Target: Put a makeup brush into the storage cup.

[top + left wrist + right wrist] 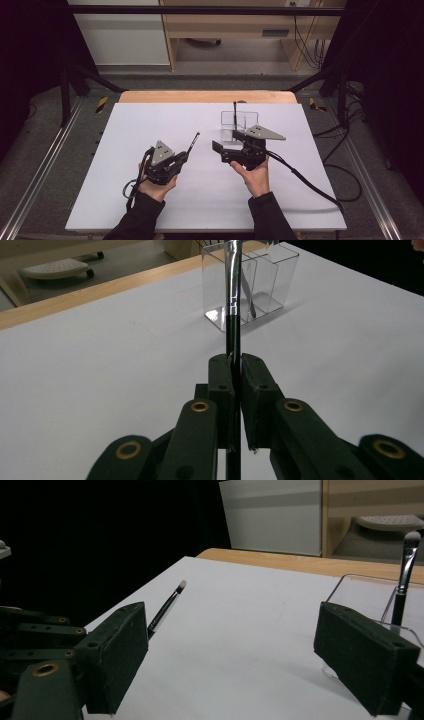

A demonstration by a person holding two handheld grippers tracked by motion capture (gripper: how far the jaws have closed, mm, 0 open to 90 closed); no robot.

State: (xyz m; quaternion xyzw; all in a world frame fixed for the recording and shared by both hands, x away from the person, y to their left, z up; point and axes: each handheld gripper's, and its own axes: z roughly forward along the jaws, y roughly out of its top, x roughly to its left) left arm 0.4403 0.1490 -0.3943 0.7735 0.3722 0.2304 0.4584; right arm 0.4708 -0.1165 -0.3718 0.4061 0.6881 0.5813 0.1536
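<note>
The left gripper [186, 156] is clamped on a thin black brush [194, 140] near its handle end; the shaft runs out from between the closed jaws, slanting up and away to the far right, with its tip raised off the white table [150, 120] and aimed toward the clear holder [250, 282]. The right gripper [226, 143] stands wide apart with nothing between its pads, just in front of the holder. A second brush [402, 575] stands upright in that holder, bristles up
</note>
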